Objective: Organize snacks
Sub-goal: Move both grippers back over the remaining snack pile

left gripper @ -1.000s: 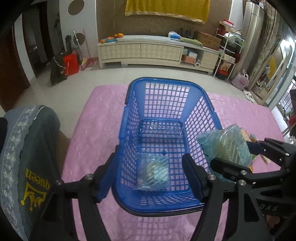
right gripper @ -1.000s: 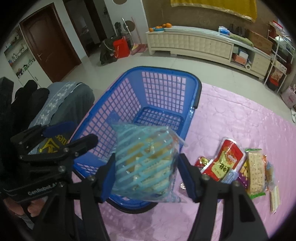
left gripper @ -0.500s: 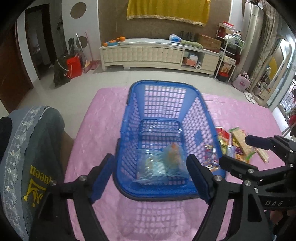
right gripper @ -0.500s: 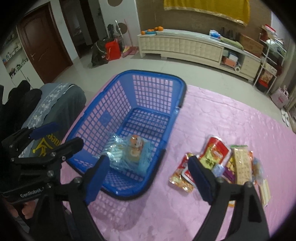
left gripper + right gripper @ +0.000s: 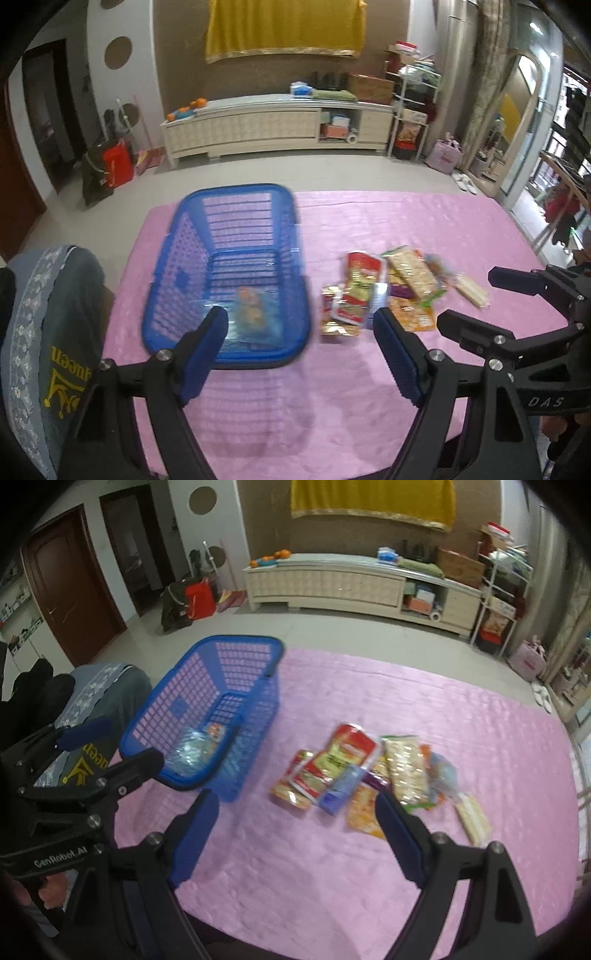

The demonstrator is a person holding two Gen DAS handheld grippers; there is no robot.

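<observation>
A blue plastic basket (image 5: 236,192) (image 5: 240,640) stands on the left of the pink tablecloth (image 5: 388,218) (image 5: 406,701). Two clear snack bags (image 5: 255,314) (image 5: 195,746) lie in its near end. To its right lies a pile of snack packets, among them a red packet (image 5: 364,264) (image 5: 351,746) and a long cracker packet (image 5: 410,269) (image 5: 404,768). My left gripper (image 5: 299,321) (image 5: 133,738) hangs open above the basket's near right corner, holding nothing. My right gripper (image 5: 295,801) (image 5: 467,298) is open and empty over the cloth, just in front of the pile.
A chair back with a grey embroidered cover (image 5: 48,314) (image 5: 99,686) stands against the table's left side. Bare pink cloth stretches behind and to the right of the pile. A long cream cabinet (image 5: 277,125) stands across the room.
The right gripper opened and let the teal-striped bag fall into the basket beside the first bag. Both grippers then pulled back, rose and swung right, bringing the snack pile into view.
</observation>
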